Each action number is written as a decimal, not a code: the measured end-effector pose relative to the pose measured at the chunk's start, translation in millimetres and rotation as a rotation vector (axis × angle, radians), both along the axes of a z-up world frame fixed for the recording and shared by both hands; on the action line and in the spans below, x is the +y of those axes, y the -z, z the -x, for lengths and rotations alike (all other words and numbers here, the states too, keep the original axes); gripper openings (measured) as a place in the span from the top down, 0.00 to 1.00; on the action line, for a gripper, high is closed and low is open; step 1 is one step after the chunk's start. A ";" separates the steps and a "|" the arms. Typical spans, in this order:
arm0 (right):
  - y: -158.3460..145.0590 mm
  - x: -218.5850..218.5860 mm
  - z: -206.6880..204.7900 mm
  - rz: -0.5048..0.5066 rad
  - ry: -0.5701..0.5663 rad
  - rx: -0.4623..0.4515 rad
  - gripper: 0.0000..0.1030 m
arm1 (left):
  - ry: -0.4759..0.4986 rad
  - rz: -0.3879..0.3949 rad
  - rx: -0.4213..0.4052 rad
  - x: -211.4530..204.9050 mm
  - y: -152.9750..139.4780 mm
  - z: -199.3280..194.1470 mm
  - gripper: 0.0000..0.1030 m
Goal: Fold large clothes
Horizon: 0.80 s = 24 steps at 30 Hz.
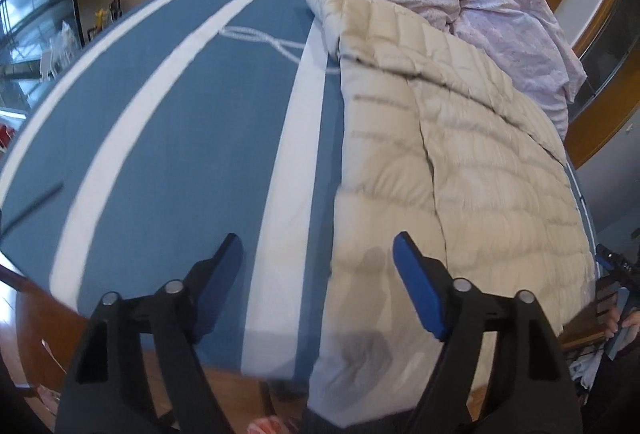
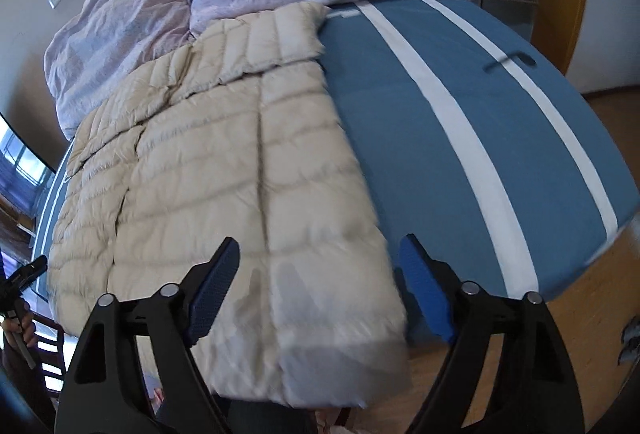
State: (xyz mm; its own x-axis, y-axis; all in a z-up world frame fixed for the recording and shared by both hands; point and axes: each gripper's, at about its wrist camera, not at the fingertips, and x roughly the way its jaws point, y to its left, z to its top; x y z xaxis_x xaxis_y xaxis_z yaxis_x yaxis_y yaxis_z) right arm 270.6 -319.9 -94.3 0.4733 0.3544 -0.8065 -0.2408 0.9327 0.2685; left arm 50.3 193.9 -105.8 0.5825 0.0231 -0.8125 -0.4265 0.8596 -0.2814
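Where blue striped sheet [image 1: 168,137] lies smooth, puffy quilted jacket [image 2: 224,169] — rectangular, cream.

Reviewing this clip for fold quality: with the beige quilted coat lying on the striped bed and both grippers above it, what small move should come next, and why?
Probably lower both onto the coat's near hem. The left gripper and right gripper are open and empty, and the hem hangs over the bed edge, within easy pinching reach.

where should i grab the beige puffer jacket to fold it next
Probably the near hem of the beige puffer jacket, where it overhangs the foot of the blue striped bed cover. Come from the foot of the bed, one open tool per bottom corner: that edge hangs free, the rest lies flat.
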 end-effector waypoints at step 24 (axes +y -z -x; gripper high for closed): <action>31.4 -36.5 23.4 -0.236 -0.047 0.109 0.58 | 0.056 0.050 -0.046 -53.2 2.4 35.4 0.46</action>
State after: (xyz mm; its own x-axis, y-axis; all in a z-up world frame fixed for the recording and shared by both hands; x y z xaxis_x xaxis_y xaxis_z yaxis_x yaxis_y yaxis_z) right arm 247.3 -356.4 -125.7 0.3668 0.5579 -0.7444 -0.2396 0.8299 0.5039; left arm 14.9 140.7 -108.2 0.6186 -0.0507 -0.7840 -0.3639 0.8659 -0.3431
